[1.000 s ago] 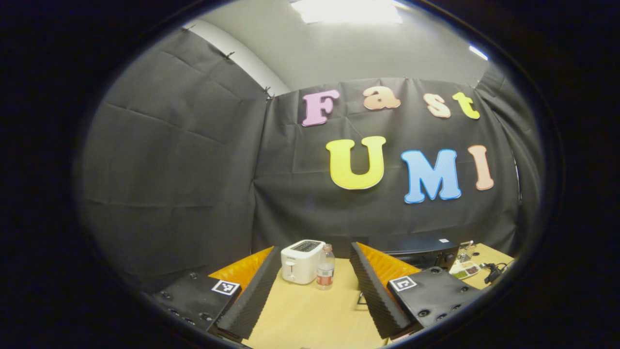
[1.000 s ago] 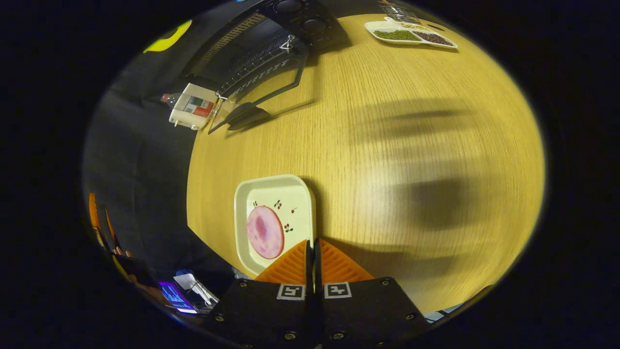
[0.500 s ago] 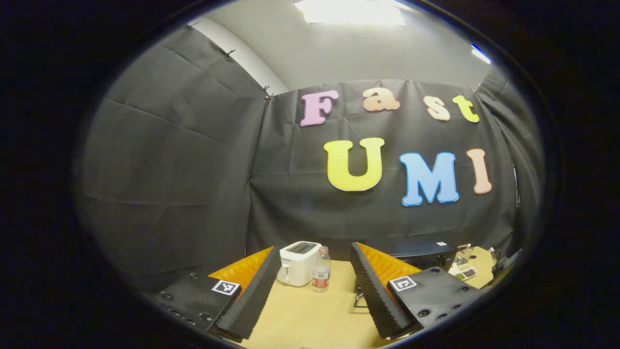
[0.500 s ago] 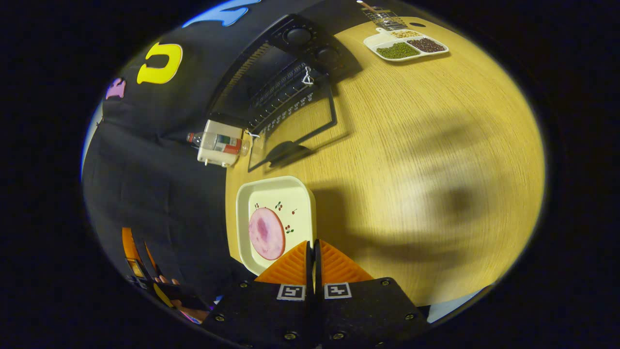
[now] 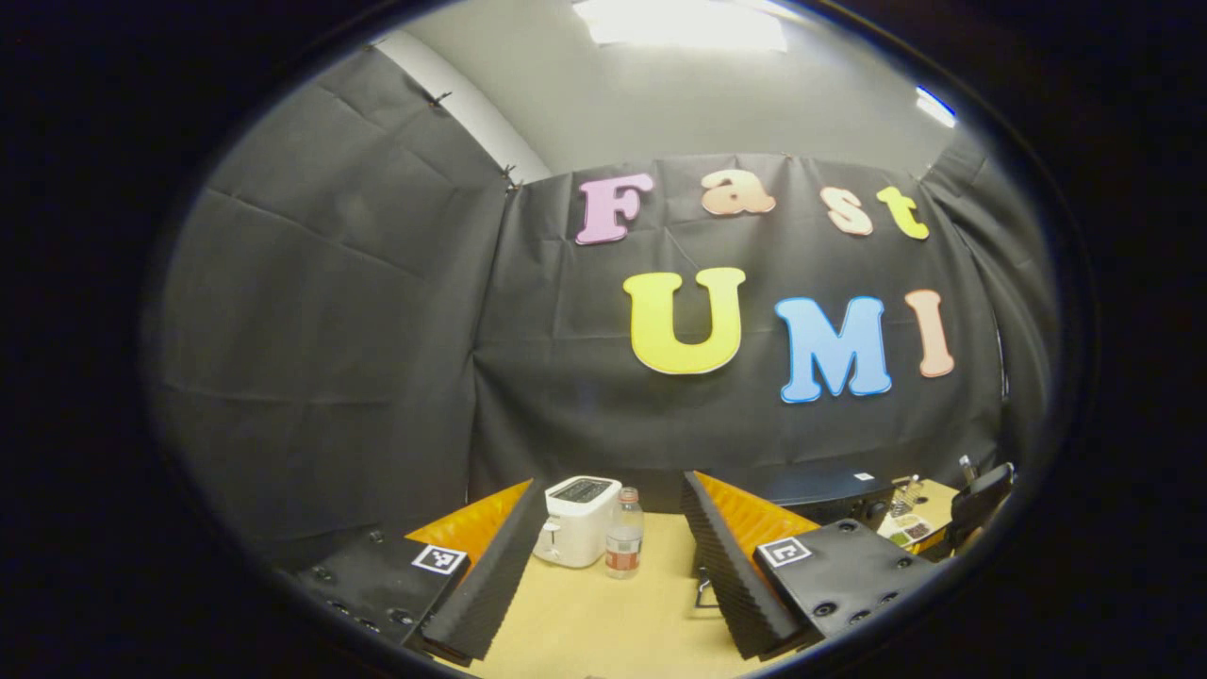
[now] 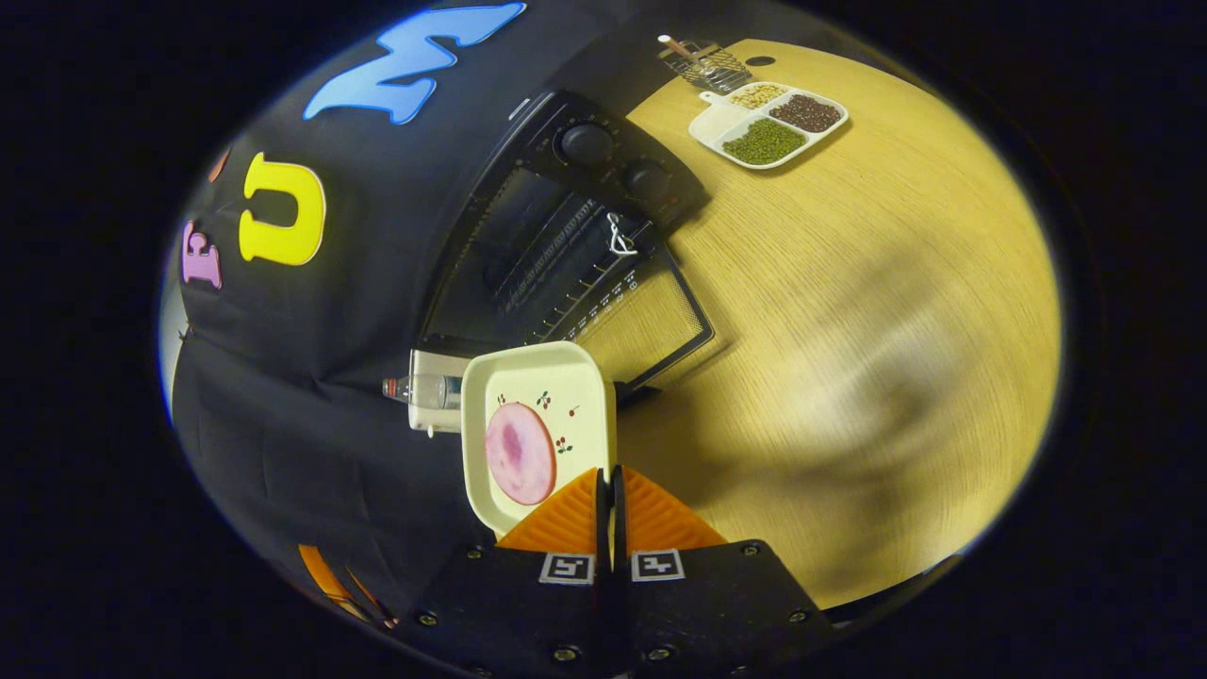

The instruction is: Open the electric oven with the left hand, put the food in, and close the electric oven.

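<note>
Between right claw [image 6: 608, 490] fingers, cherry-printed plate [image 6: 566, 377] edge

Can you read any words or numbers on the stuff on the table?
Water bottle label: too blurred to read.
Electric oven dial marks: too small to read.
Toaster: nothing readable.
Plate: little cherry pictures, no words.
Left claw and right claw: square patterned tags, no words.

Oven [image 5: 830, 490] half hidden behind a finger [image 5: 731, 547]. Toaster [image 6: 434, 401] and bottle [image 6: 415, 388] partly covered by plate [image 6: 537, 377]. Plate's near edge lost between closed fingertips.
</note>
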Action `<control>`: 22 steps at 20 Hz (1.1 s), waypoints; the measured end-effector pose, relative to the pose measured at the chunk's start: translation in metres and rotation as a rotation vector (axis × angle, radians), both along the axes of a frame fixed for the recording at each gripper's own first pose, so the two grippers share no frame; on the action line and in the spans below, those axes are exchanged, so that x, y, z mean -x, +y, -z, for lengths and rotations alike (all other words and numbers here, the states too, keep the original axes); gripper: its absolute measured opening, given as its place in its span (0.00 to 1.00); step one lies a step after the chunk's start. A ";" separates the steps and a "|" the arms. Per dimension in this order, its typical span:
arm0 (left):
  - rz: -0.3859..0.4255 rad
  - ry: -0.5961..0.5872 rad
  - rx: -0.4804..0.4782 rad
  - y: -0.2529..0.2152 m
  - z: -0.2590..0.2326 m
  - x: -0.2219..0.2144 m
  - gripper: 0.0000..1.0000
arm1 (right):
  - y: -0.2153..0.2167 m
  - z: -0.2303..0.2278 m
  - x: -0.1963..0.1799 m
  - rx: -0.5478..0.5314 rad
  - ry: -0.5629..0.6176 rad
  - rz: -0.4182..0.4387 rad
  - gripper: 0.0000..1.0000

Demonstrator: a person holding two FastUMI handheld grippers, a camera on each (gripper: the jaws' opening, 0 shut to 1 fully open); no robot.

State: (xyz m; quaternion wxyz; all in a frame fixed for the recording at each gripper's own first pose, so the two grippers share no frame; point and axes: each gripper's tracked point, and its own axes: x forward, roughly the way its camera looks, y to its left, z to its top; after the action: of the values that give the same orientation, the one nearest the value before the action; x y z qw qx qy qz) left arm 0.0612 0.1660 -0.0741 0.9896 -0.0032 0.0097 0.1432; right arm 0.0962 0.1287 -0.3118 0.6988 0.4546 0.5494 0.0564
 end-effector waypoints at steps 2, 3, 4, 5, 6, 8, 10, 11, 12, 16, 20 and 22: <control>0.002 0.000 0.000 0.011 0.002 -0.007 1.00 | 0.008 0.003 -0.015 -0.014 0.017 0.068 0.00; 0.004 0.000 -0.001 0.014 0.003 -0.010 1.00 | 0.014 0.004 -0.022 -0.025 0.026 0.108 0.00; 0.006 0.002 -0.001 0.019 0.005 -0.015 1.00 | 0.017 0.006 -0.029 -0.028 0.037 0.147 0.00; 0.010 0.004 0.000 0.023 0.007 -0.020 1.00 | 0.021 0.008 -0.037 -0.030 0.043 0.184 0.00; 0.013 0.006 0.001 0.027 0.009 -0.025 1.00 | 0.023 0.010 -0.046 -0.029 0.045 0.220 0.00; 0.020 0.009 -0.002 0.036 0.011 -0.033 1.00 | 0.028 0.014 -0.062 -0.034 0.052 0.293 0.01; 0.022 0.007 -0.007 0.046 0.011 -0.041 1.00 | 0.032 0.017 -0.078 -0.049 0.066 0.362 0.00; 0.020 0.007 -0.009 0.051 0.013 -0.044 1.00 | 0.035 0.019 -0.086 -0.055 0.074 0.389 0.00; 0.017 0.006 -0.011 0.056 0.012 -0.045 1.00 | 0.037 0.021 -0.092 -0.063 0.080 0.415 0.00; 0.002 0.011 -0.012 0.073 0.013 -0.047 1.00 | 0.034 0.031 -0.118 -0.041 0.075 0.523 0.00; -0.027 0.026 -0.016 0.091 0.019 -0.046 1.00 | 0.040 0.036 -0.142 -0.093 0.072 0.623 0.00; -0.041 0.038 -0.012 0.100 0.025 -0.044 1.00 | 0.041 0.039 -0.155 -0.106 0.063 0.671 0.00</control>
State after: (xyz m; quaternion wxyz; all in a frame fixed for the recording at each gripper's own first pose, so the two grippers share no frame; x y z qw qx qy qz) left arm 0.1050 0.2661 -0.0986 0.9861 0.0050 0.0274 0.1635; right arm 0.2510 0.1702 -0.3504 0.6366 0.6473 0.3868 -0.1619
